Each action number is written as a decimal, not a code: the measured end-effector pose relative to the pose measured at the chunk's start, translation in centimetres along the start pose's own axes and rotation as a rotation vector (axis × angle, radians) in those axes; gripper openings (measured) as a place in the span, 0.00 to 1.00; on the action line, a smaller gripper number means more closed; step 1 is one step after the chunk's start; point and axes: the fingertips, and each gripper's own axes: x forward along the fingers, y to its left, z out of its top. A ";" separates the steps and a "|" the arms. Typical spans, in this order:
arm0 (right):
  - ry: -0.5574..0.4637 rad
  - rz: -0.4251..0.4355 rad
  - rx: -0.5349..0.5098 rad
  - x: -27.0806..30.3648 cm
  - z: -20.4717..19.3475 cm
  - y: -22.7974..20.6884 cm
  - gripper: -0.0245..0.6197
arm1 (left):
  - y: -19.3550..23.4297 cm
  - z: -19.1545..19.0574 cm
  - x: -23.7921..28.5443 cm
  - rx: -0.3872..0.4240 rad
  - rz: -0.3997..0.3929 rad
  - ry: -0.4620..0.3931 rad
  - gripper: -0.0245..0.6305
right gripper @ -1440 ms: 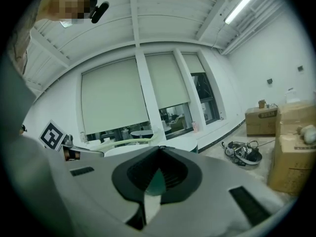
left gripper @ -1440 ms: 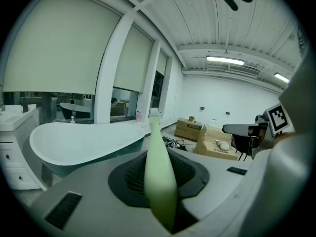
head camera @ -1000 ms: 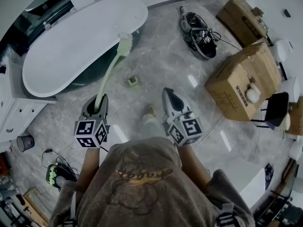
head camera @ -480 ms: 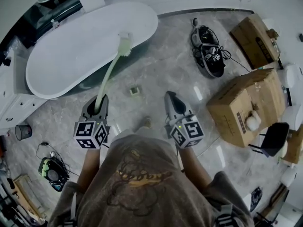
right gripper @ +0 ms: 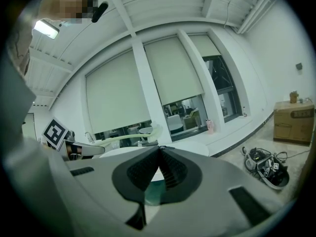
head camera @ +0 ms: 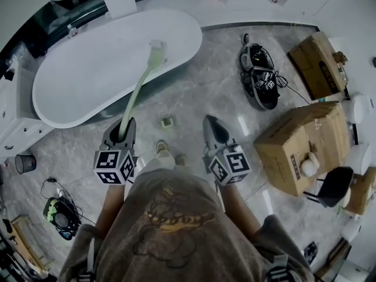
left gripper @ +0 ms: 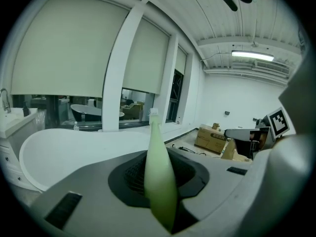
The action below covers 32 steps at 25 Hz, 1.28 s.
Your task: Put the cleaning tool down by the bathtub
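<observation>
So the left gripper [head camera: 121, 127] has its jaws clamped on the thick end of the cleaning tool [head camera: 136, 94] - a long pale green brush with a curved handle. They're only as far apart as the handle is thick. In the left gripper view the green handle [left gripper: 159, 179] sits right in the dark pads and tapers up to a small whitish head. From the head view the tool arches forward and up out of the gripper. Its head hangs over the near edge of the big white oval bathtub [head camera: 70, 84], so it's in the air, not resting on anything. The right gripper [head camera: 210, 123] is empty: in its own view the jaws [right gripper: 159, 151] meet at the tips with nothing between them, and it's held out beside the left one, well apart from the tool. The floor [head camera: 205, 93] is grey marble-look tile. A small green square thing [head camera: 167, 121] lies on it between the two grippers, just ahead of the person's foot [head camera: 161, 147]. Off to the right there's a black bundle of gear with cables [head camera: 259, 72] and two cardboard boxes - a big one [head camera: 299, 148] and one further back [head camera: 320, 56].
</observation>
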 end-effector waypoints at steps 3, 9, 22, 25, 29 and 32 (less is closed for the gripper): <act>-0.004 -0.005 0.002 1.7 0.5 -0.4 0.04 | 0.8 1.0 1.6 -0.002 -0.007 -0.001 0.17; 0.016 0.000 0.002 4.6 0.2 -0.5 0.04 | 2.3 1.1 3.9 -0.005 -0.011 0.017 0.17; 0.084 -0.018 0.014 7.7 -3.5 -3.6 0.04 | 3.5 -2.2 8.7 -0.021 -0.014 0.077 0.17; 0.096 -0.022 0.023 8.6 -4.6 -4.4 0.04 | 3.8 -3.6 9.9 -0.026 -0.011 0.094 0.17; 0.108 -0.014 0.022 9.8 -6.1 -5.2 0.04 | 3.9 -5.6 11.3 -0.034 -0.008 0.108 0.17; 0.119 -0.010 0.020 10.8 -7.7 -6.0 0.04 | 4.1 -7.5 12.5 -0.040 -0.006 0.115 0.17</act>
